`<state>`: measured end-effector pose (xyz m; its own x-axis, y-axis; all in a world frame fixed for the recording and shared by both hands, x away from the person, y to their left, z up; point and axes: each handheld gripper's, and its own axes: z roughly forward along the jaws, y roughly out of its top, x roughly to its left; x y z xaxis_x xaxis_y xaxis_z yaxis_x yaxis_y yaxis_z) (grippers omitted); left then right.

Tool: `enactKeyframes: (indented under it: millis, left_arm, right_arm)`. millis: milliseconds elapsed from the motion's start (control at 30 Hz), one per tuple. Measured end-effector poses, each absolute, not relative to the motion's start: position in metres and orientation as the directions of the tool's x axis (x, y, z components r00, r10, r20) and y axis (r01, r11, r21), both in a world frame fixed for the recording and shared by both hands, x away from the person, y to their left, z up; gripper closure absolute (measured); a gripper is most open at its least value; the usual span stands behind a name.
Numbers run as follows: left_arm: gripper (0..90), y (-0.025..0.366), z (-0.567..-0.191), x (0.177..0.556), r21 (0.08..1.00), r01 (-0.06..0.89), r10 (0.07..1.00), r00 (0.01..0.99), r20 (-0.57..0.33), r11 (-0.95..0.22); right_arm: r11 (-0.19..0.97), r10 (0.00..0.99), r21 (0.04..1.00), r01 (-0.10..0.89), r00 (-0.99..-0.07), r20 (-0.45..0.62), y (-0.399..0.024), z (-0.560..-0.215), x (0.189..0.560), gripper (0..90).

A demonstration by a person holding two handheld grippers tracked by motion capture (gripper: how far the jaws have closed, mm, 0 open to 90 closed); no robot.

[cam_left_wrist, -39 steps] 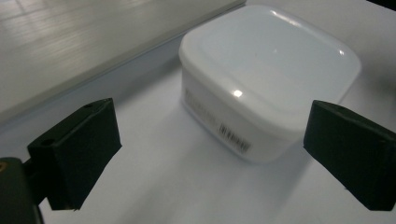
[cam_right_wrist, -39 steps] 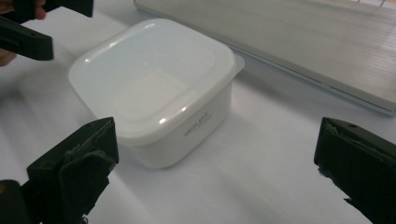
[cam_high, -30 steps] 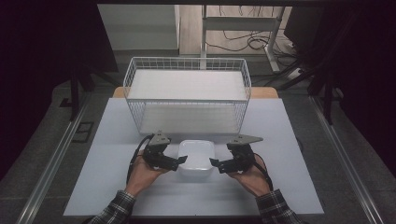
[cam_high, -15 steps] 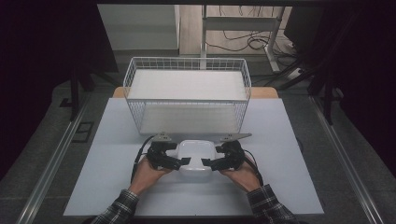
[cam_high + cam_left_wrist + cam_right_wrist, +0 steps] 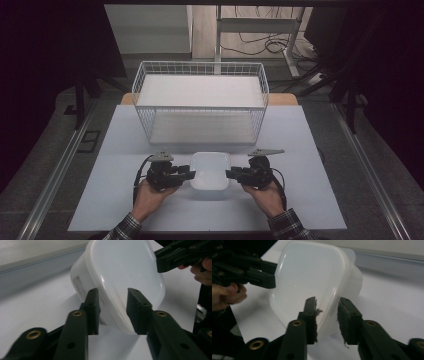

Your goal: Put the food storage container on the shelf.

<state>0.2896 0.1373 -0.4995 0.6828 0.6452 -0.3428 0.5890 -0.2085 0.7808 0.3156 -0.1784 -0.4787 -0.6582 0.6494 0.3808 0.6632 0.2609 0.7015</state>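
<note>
**Gripping a white tub from both sides, in front of the wire basket**

High view: the white plastic container (image 5: 210,170) sat on the pale tabletop (image 5: 320,200), just in front of the white wire basket (image 5: 201,102) and apart from it. Left gripper (image 5: 190,174) met the container's left edge, right gripper (image 5: 229,173) met its right edge. The left hand (image 5: 149,196) and right hand (image 5: 267,196) came in from the near side, further from the basket than the container. Checked sleeves showed at both wrists. Whether the tub was still resting on the table could not be told from here.

Left gripper view: the container (image 5: 120,275) appeared tilted across the frame, open side showing. The left gripper (image 5: 112,310) had its two black jaws astride the container's rim, one outside the wall, one inside. The jaws had just been closing with the rim between them, and the pads looked pressed onto it. The right gripper (image 5: 160,261) held the opposite rim, fingers (image 5: 203,268) of the person behind it.

Right gripper view: same layout mirrored. The right gripper (image 5: 327,317) straddled the container (image 5: 312,282) rim, jaws narrowed in, just been closing, pads frayed and apparently clamped on the wall. The left gripper (image 5: 270,280) bit the far rim, with the left hand (image 5: 225,296) behind it.
</note>
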Motion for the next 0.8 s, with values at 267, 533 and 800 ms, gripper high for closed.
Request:
enactKeyframes:
  millis: [267, 533, 800]
  left_arm:
    - [79.8, 0.143, -0.496, 0.289, 0.790, 0.590, 0.647, 0.669, -0.365, -0.164]
    - [79.7, 0.146, -0.487, 0.296, 0.810, 0.570, 0.663, 0.660, -0.354, -0.136]
    - [79.4, 0.151, -0.478, 0.315, 0.819, 0.561, 0.691, 0.640, -0.336, -0.121]
  right_arm:
    - [0.255, 0.681, 0.771, 0.584, -0.674, 0.286, -0.177, -0.473, 0.305, 78.6]
    - [0.242, 0.671, 0.812, 0.531, -0.696, 0.255, -0.175, -0.464, 0.310, 78.5]
    - [0.230, 0.671, 0.823, 0.519, -0.697, 0.252, -0.167, -0.459, 0.332, 78.5]
